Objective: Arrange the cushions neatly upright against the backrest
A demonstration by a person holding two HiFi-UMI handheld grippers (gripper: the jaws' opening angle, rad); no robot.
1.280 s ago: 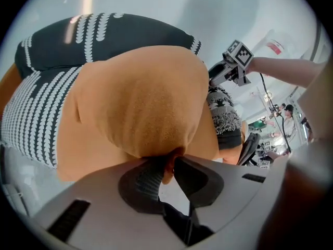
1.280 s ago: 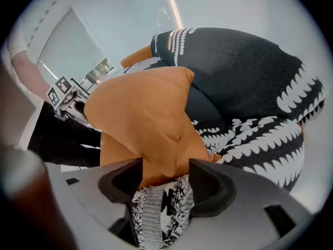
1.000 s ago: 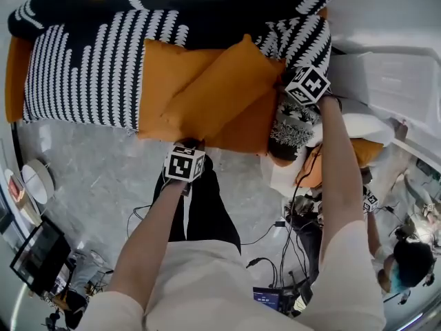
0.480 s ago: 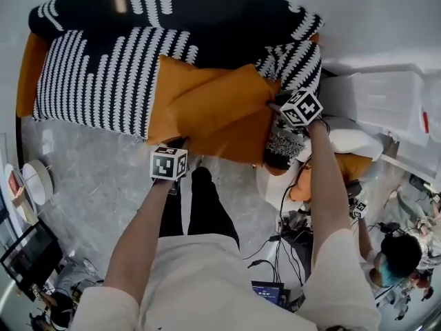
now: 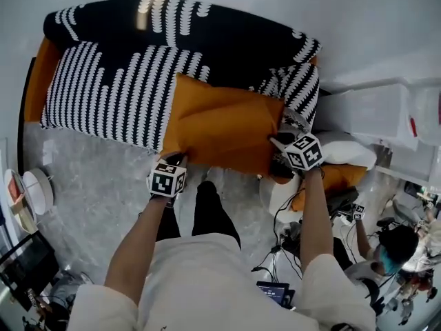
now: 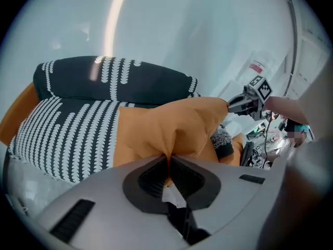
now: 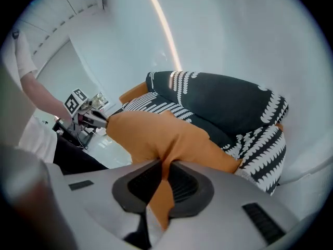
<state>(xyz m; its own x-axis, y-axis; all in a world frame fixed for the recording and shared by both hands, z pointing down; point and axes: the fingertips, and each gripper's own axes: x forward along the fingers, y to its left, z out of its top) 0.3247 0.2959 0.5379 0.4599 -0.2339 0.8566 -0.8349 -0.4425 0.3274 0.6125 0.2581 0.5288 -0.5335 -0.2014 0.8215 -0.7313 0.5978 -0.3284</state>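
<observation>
Free room is left above the striped sofa seat (image 5: 103,95), to the left of the orange cushion (image 5: 220,126). The right side is hemmed in by the sofa arm (image 5: 300,92), a white box (image 5: 358,109) and a white pillow (image 5: 351,150). The floor (image 5: 96,185) in front is crossed by cables (image 5: 278,216).

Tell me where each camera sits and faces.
Head view: on the head, steeply down onto sofa; forearms, legs show.
Left gripper view: on left gripper, along jaws pinching orange cushion; right arm shows.
Right gripper view: on right gripper, along jaws pinching it; left arm shows.
All share cushion and sofa.
</observation>
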